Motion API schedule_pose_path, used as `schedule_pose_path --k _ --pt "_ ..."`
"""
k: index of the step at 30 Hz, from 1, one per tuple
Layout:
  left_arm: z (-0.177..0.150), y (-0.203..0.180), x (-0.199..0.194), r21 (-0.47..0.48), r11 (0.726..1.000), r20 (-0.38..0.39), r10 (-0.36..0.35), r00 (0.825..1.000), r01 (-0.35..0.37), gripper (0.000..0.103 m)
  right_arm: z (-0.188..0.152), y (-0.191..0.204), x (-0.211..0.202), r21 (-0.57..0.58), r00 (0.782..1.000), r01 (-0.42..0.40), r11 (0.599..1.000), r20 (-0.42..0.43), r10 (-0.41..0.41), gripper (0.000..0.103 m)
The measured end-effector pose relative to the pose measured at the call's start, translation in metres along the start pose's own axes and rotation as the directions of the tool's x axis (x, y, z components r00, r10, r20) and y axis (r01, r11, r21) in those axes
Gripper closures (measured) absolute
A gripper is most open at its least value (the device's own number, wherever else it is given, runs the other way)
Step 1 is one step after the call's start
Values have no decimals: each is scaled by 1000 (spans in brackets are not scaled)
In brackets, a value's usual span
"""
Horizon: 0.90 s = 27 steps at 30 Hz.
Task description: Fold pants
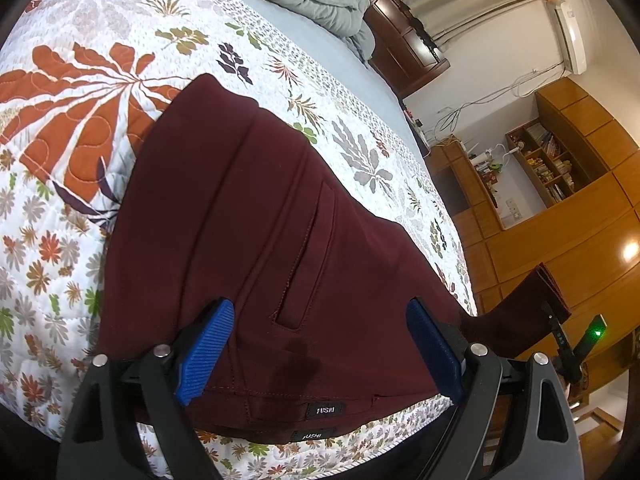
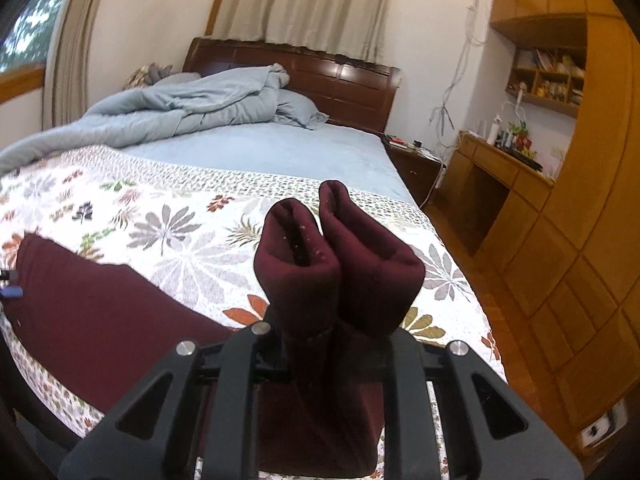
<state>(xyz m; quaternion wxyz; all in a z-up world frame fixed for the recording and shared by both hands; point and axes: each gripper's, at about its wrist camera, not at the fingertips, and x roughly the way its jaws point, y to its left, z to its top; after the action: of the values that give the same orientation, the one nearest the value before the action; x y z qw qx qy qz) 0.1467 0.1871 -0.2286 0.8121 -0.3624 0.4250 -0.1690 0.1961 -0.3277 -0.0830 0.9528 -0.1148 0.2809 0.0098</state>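
Dark maroon pants (image 1: 260, 240) lie on the floral quilt, waist end with a small label near the bed's front edge. My left gripper (image 1: 316, 356) is open, its blue fingers (image 1: 204, 352) standing either side of the waist part, just above the cloth. My right gripper (image 2: 320, 344) is shut on the pants' leg ends (image 2: 340, 272), which bunch up over the fingers and hide them. The rest of the pants (image 2: 100, 320) stretches to the left in the right wrist view. The lifted leg end and right gripper show at the right of the left wrist view (image 1: 548, 300).
The floral quilt (image 1: 80, 120) covers the bed's near part, with a blue sheet (image 2: 260, 148) beyond. A crumpled grey-blue duvet (image 2: 180, 108) lies by the wooden headboard (image 2: 320, 76). Wooden cabinets and a desk (image 2: 500, 176) stand to the right of the bed.
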Motion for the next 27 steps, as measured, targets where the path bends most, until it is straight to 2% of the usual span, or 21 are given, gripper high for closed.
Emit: schedule_pose_path --k 10,19,25,27 --pt "0 0 -1 -1 1000 0 -2 1000 2 15 -4 47 9 -137 1000 3 991 -13 -5 87" --pt "-1 -1 -2 -5 1000 1 -12 1000 12 15 -17 95 19 -291 999 14 957 -27 -23 87" --pt "-2 -1 -3 -9 1000 1 -22 1000 22 15 -34 140 26 -439 998 52 897 -19 -68 86" --pt "-2 1 -5 -10 1000 0 -25 1000 25 15 -43 155 31 -497 996 70 865 -12 -87 86"
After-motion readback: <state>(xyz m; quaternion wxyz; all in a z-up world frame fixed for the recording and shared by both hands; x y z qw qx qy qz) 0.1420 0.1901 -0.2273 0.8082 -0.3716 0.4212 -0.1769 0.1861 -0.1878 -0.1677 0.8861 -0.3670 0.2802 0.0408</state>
